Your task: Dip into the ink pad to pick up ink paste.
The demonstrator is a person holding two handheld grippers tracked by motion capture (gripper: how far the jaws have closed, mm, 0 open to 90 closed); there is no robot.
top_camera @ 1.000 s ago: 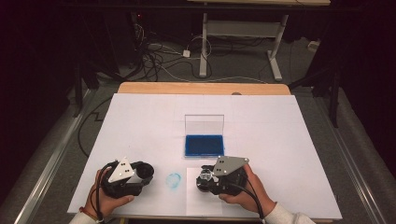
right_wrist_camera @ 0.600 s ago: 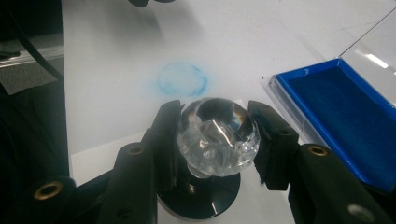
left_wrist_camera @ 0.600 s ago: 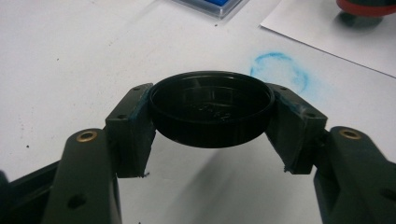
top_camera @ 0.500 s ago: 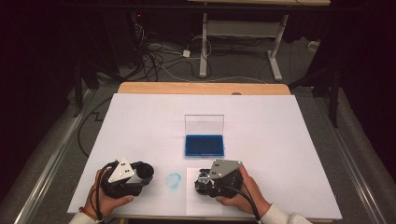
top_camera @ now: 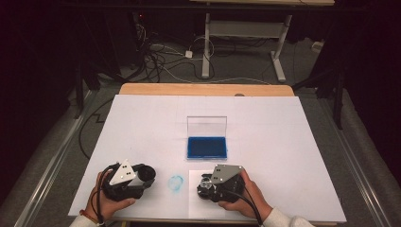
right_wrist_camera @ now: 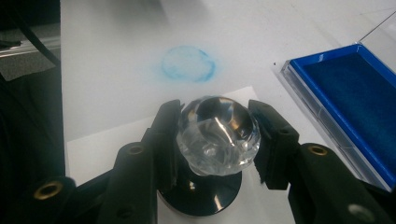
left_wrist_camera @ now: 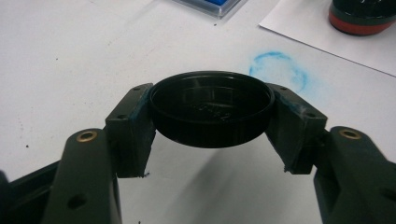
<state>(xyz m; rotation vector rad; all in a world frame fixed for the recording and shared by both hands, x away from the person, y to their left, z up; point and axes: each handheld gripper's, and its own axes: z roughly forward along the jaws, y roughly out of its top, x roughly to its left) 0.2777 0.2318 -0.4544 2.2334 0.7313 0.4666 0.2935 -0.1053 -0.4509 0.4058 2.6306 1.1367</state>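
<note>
My right gripper (right_wrist_camera: 217, 140) is shut on the clear faceted knob of a stamp (right_wrist_camera: 217, 135), whose round black base (right_wrist_camera: 201, 198) sits on or just above a white paper sheet (right_wrist_camera: 116, 140). In the high view this stamp (top_camera: 206, 185) is at the near edge, left of the right gripper (top_camera: 210, 186). My left gripper (left_wrist_camera: 212, 112) is shut on a round black cap (left_wrist_camera: 212, 107), held off the table. From above, the left gripper (top_camera: 145, 176) is at the near left. An open blue ink pad (top_camera: 206, 147) lies beyond the paper, its clear lid (top_camera: 206, 126) upright.
A smudged blue ring print (top_camera: 176, 182) marks the white table cover (top_camera: 142, 123) between the two grippers, and also shows as the blue ring (left_wrist_camera: 279, 70) past the cap. The stamp's base with a red band (left_wrist_camera: 362, 16) stands farther off. A wooden table edge (top_camera: 203, 89) runs along the back, with cables on the floor behind.
My right gripper with the stamp has shifted slightly left and toward the near edge. The left gripper and its cap have stayed put.
</note>
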